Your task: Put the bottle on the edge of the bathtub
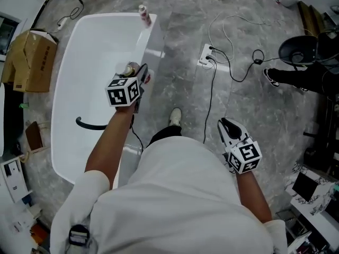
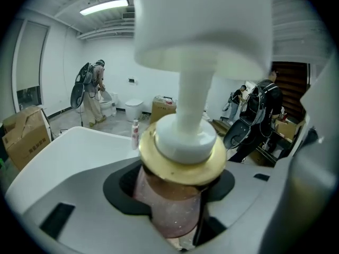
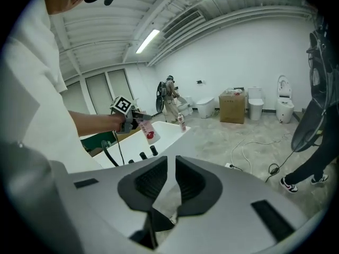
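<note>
Grey marble floor (image 1: 254, 36) lies around a long white bathtub (image 1: 153, 52). The left tongs (image 1: 137, 74) are clamped on the pink pump bottle with a gold collar (image 2: 169, 194), over the tub's edge. I think the next move is to lower the bottle onto the rim just below, then let go. The right tongs (image 3: 167, 179) are a thin gap apart and hold nothing.

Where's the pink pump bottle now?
Pink pump bottle: clamped in the left gripper, head view's left, over the white bathtub's right rim, short of the small bottle.
</note>
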